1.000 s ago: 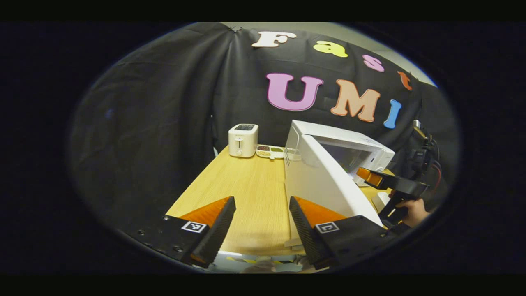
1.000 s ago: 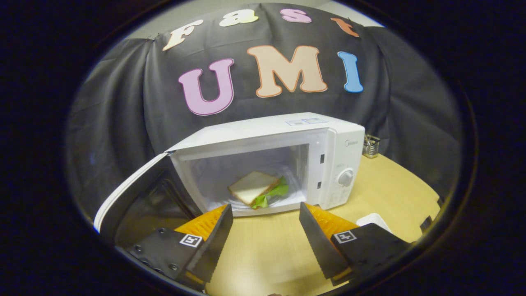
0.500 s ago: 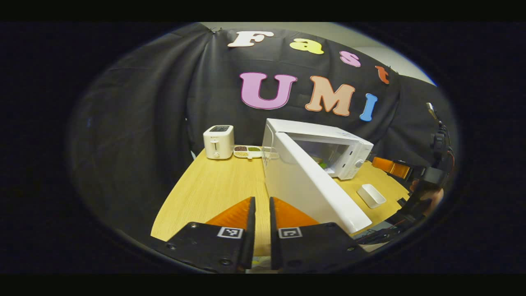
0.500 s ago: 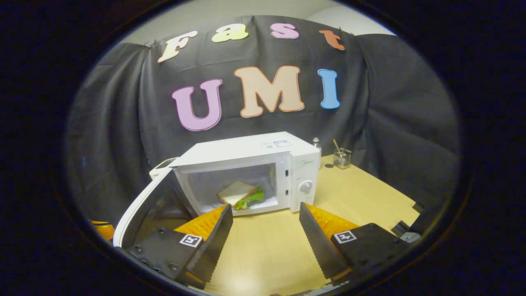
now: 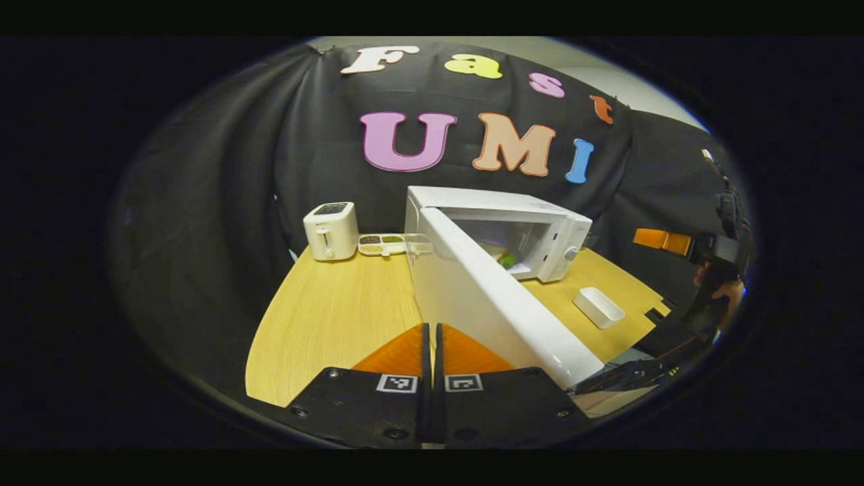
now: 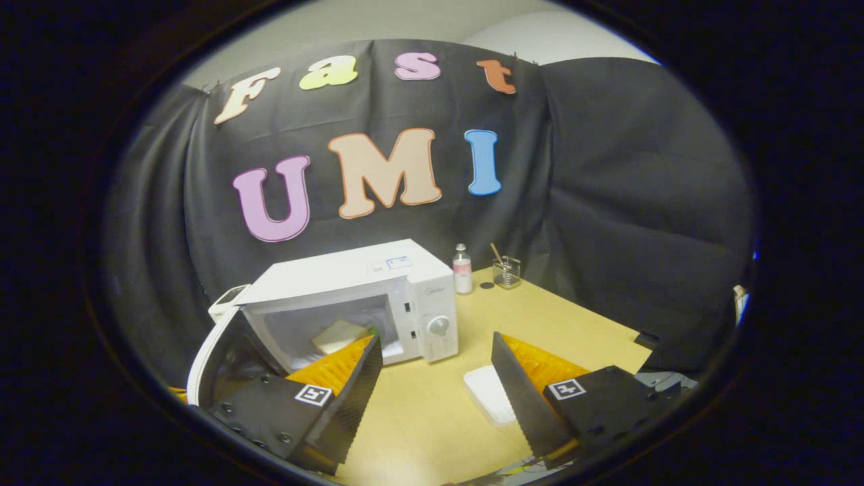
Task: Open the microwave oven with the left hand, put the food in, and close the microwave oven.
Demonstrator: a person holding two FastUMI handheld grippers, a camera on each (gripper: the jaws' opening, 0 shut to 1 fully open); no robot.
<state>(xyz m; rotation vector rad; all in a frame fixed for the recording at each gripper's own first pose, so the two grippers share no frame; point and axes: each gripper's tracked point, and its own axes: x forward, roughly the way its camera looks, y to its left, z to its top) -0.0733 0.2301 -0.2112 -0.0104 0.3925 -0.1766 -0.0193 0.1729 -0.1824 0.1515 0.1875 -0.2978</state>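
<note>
Wood-grain desk (image 5: 324, 317) lies under your left gripper (image 5: 431, 337); its jaws are pressed together with nothing between them, hovering above the near desk edge, just beside the outer face of the microwave door (image 5: 486, 304). That door stands swung wide open, its free edge towards you. Behind it the white microwave oven (image 5: 540, 229) sits with its cavity exposed, and a bit of the food shows inside. Left of the oven along the back: a white toaster (image 5: 330, 231) and a small divided snack tray (image 5: 381, 244). Right of the oven, a white rectangular dish (image 5: 598, 307) rests on the desk. Your right hand (image 5: 725, 290) holds the other gripper at the far right of the left gripper view, well apart from the oven.

Your right gripper (image 6: 435, 358) has its jaws spread wide, holding nothing, above the desk (image 6: 574, 324). Between them and a little ahead lies the white dish (image 6: 489, 395). The sandwich (image 6: 341, 334) sits inside the open oven (image 6: 351, 283), bread on top, a sliver of green at its edge. Door (image 6: 209, 351) hangs open to the left. Behind the oven's right end stand a small bottle (image 6: 462, 268) and a glass holder (image 6: 506, 271).
</note>
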